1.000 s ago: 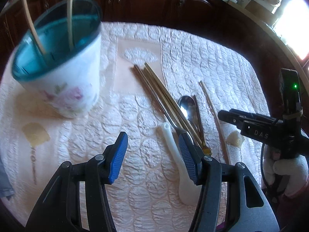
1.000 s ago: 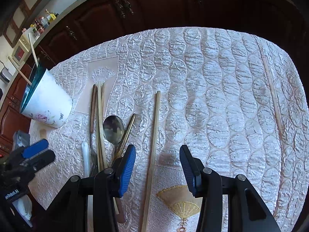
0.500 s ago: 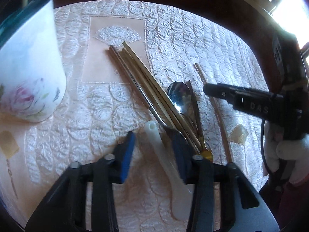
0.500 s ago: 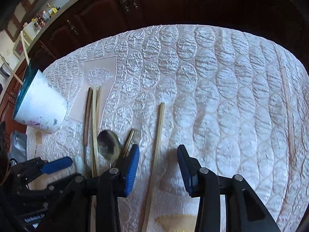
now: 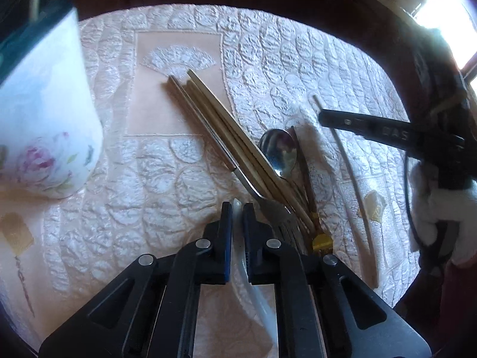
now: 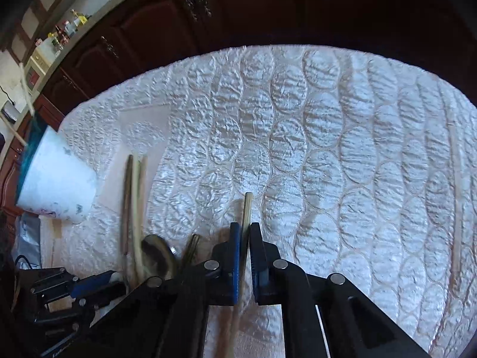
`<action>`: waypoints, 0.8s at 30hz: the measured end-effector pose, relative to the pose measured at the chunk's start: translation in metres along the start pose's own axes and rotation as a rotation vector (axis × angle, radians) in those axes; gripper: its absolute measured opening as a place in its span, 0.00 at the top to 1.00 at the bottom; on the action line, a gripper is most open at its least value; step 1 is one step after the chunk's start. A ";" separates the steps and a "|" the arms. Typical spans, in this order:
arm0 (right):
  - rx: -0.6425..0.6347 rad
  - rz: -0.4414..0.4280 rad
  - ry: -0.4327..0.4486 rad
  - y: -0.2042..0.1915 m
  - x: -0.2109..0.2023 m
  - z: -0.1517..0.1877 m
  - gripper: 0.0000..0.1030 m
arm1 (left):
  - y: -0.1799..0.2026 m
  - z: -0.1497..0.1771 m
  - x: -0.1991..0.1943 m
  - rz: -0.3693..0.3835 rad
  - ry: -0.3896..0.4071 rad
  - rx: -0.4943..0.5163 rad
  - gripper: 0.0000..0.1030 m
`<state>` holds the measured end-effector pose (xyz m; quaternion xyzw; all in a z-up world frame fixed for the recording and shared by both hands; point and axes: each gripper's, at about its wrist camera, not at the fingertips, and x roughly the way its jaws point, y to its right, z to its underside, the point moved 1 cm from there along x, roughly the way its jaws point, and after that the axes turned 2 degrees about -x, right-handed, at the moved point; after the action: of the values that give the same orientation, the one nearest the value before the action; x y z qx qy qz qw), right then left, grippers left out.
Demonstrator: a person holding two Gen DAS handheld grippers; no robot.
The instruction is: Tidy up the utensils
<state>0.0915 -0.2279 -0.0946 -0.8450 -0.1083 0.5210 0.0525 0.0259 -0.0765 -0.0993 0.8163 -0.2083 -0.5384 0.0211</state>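
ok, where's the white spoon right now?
Left wrist view, bottom centre: white spoon clamped in the left gripper, just left of the fork.

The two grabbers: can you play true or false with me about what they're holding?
1. The left gripper is shut on the white spoon. True.
2. The right gripper is wide open. False: it is shut on a chopstick.
3. The flowered cup lies tipped over on the cloth. False: it stands upright.
4. A metal spoon lies on the tablecloth. True.
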 end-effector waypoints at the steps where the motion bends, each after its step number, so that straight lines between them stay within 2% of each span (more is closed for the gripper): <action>1: 0.003 -0.009 0.012 -0.001 -0.008 0.006 0.95 | -0.001 0.000 -0.004 0.000 0.007 0.000 0.94; 7: 0.002 -0.041 0.073 -0.005 -0.046 0.018 0.95 | -0.009 0.002 -0.037 0.004 0.066 -0.011 0.94; 16: -0.042 -0.125 0.156 -0.022 -0.112 0.027 0.96 | -0.014 0.001 -0.101 -0.023 0.233 0.007 0.94; 24: -0.149 -0.185 0.222 -0.066 -0.156 0.021 0.96 | -0.033 -0.005 -0.156 -0.034 0.347 -0.015 0.94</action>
<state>-0.0030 -0.2017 0.0452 -0.8854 -0.2177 0.4077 0.0492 -0.0112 0.0096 0.0301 0.9001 -0.1838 -0.3913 0.0537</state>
